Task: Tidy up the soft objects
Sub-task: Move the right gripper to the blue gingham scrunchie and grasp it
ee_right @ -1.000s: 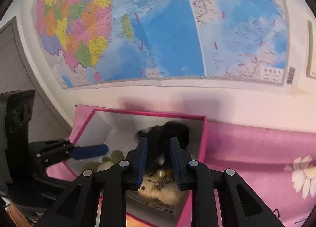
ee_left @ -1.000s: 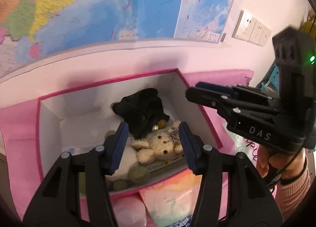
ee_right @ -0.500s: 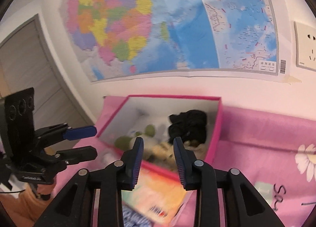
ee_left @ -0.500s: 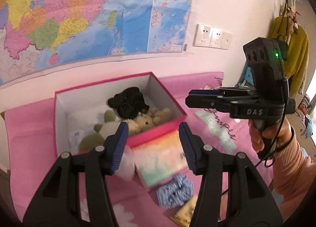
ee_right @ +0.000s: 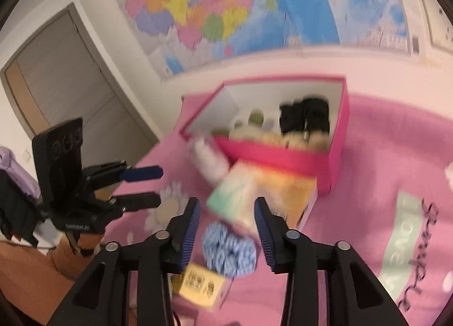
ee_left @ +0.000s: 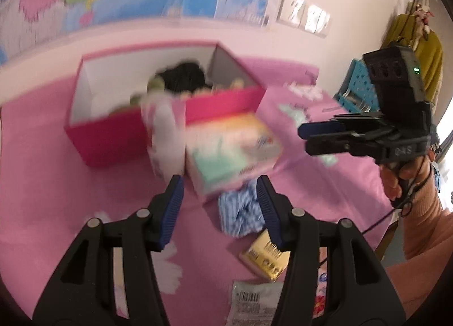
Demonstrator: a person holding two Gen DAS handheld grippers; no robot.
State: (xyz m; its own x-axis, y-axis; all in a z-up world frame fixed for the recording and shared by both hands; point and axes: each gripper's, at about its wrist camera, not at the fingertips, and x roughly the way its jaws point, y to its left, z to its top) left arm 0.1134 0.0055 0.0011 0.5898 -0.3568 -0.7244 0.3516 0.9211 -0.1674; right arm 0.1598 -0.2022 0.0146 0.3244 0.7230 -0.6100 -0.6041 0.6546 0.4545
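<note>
A pink box [ee_left: 113, 139] [ee_right: 337, 133] stands on the pink cloth by the wall and holds a black soft item [ee_left: 185, 76] [ee_right: 308, 112], a green-and-white plush [ee_right: 254, 119] and a cream teddy [ee_right: 297, 139]. A blue-and-white scrunchie [ee_left: 240, 212] [ee_right: 229, 249] lies on the cloth in front of it. My left gripper [ee_left: 219, 207] is open and empty above the cloth, just left of the scrunchie. My right gripper [ee_right: 226, 227] is open and empty above the scrunchie. Both views are blurred.
A pastel tissue pack [ee_left: 232, 150] [ee_right: 260, 195] and a white bottle-like packet [ee_left: 165, 136] [ee_right: 209, 159] lean against the box front. A small yellow box [ee_left: 264, 255] [ee_right: 201, 286] and a clear packet [ee_left: 254, 300] lie nearer. A world map hangs on the wall.
Both grippers have pulled back from the pink box and tipped down toward the cloth. The scrunchie and yellow box now sit near the fingertips. The right jaws stand wider.
</note>
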